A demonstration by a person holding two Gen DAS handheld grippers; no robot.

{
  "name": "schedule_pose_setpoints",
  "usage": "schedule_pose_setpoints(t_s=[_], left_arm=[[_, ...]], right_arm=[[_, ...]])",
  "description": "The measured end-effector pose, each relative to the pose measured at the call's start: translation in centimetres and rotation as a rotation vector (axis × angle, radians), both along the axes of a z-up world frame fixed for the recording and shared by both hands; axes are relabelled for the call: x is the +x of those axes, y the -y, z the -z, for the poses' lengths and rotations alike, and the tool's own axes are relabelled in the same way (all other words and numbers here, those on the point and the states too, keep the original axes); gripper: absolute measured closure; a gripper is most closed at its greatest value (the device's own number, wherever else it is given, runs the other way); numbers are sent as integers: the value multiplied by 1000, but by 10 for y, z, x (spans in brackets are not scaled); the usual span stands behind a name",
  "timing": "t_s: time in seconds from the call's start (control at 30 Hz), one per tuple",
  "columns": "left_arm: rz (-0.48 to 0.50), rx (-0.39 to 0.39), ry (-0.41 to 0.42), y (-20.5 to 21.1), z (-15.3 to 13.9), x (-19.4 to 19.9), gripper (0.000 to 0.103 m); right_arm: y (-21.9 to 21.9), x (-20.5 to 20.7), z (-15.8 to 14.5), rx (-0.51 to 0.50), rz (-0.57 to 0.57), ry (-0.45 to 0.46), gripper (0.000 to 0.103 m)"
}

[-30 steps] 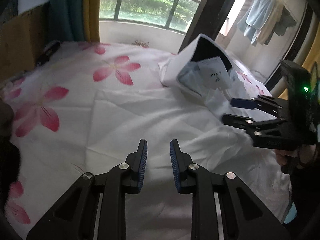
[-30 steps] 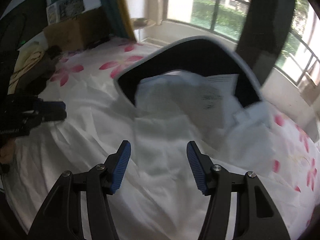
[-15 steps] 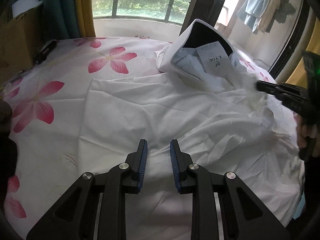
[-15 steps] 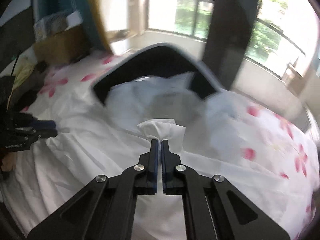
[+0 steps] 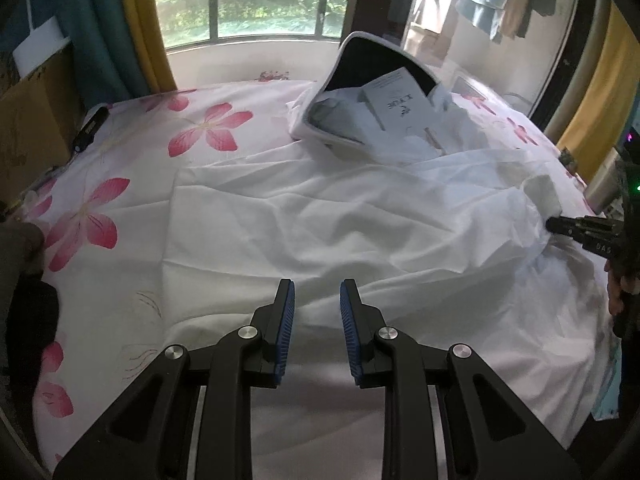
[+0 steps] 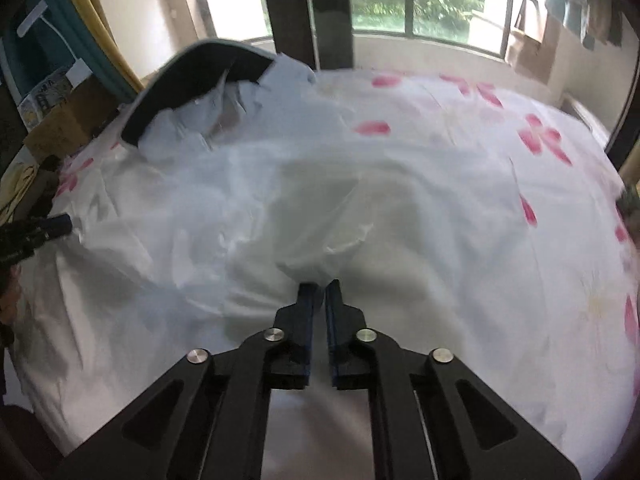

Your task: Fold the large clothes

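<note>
A thin, creased white garment point(image 5: 320, 216) lies spread over the flower-printed bedsheet point(image 5: 132, 168). The right gripper point(image 6: 320, 286) pinches a puckered fold of it, jaws easing apart, apparently dragged sideways since a second ago, when they gaped empty. The left gripper point(image 5: 317, 292) hovers part-spread, holding nothing.

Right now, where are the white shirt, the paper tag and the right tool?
white shirt point(image 5: 320, 216), left wrist view, spread body panel.
paper tag point(image 5: 396, 104), left wrist view, printed face.
right tool point(image 6: 320, 286), right wrist view, tips pinching cloth.

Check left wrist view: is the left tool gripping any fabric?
No. The left tool stands open above the white garment, with a clear gap and no cloth between its blue pads.
</note>
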State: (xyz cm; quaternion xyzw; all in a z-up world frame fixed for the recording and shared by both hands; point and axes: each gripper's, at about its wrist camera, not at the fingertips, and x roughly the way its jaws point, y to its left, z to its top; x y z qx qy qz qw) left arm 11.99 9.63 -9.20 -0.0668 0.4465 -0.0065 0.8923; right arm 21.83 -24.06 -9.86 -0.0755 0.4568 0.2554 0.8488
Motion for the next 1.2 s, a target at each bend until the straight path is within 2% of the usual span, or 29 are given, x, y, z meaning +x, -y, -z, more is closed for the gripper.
schedule_pose_setpoints(t_s=[0.23,0.33,0.43,0.47,0.53,0.57,0.6,0.63,0.67,0.7,0.77,0.8,0.83,1.0,1.1,1.2], left_arm=[[-41,27,73,-15,-24,-2,78],[-76,49,70,-30,-23,9,78],[-121,86,21,-48,-10,26,77],[-132,99,12,-52,-6,29,75],[-181,147,-15,-63,5,39,56],[-187,147,-21,-66,8,41,56],[-187,133,-33,-69,12,45,56],[-178,106,-54,-73,18,49,56],[-174,100,-54,-75,19,49,56],[-159,116,-36,-73,19,49,56],[-130,133,-33,-69,19,51,60],[-111,129,-21,-67,18,52,85],[-107,137,-21,-65,18,52,101],[-135,177,77,-61,-4,48,101],[-153,177,127,-57,-16,47,101],[-154,177,97,-55,-9,53,101]], right_arm=[[17,3,-20,19,30,40,73],[16,18,-30,59,30,51,63],[6,35,-24,41,26,35,60],[2,40,-20,36,16,18,60],[-5,45,-8,42,-22,-26,60],[-8,46,-3,51,-37,-44,60],[-10,46,2,64,-55,-53,61],[-12,45,3,70,-71,-54,69],[-15,43,3,72,-93,-46,83],[-18,41,1,61,-116,-29,101],[-20,39,-10,64,-121,15,101],[-19,40,-16,69,-122,31,101],[-19,40,-22,70,-121,52,101],[-19,43,-61,77,-107,185,101],[-19,47,-73,72,-104,231,101],[-14,54,-69,49,-82,240,101]])
